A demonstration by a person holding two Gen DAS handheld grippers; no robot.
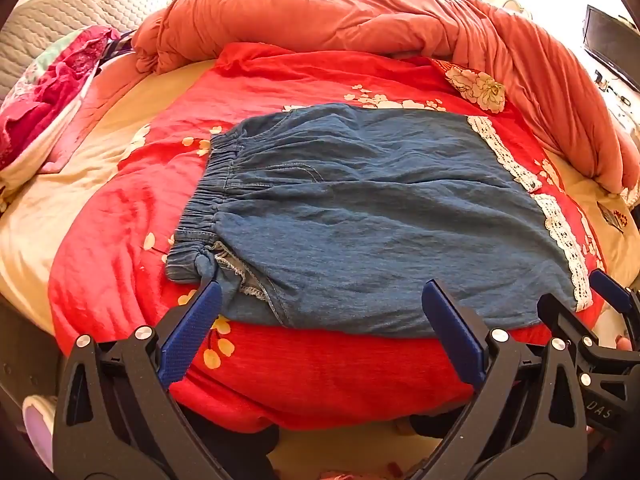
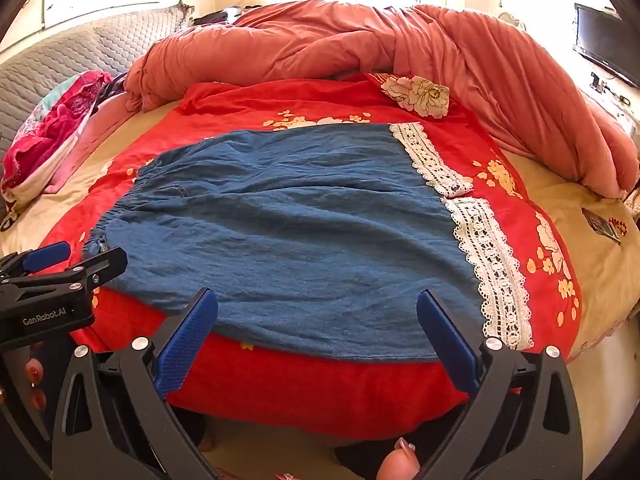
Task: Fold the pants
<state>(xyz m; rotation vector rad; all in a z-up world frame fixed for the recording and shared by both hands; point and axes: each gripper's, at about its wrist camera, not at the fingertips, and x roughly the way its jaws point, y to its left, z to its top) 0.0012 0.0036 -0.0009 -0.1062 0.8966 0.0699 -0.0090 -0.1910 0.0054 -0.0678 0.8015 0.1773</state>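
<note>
Blue denim pants with an elastic waistband on the left and white lace hems on the right lie flat on a red floral blanket. They also show in the right wrist view, with the lace hems at the right. My left gripper is open and empty, hovering at the pants' near edge by the waistband side. My right gripper is open and empty, at the near edge towards the hem side. The left gripper also shows at the left of the right wrist view.
A bunched coral duvet runs along the back and right of the bed. A pink and red cloth pile lies at the left by a grey quilted headboard. A dark screen stands at the far right.
</note>
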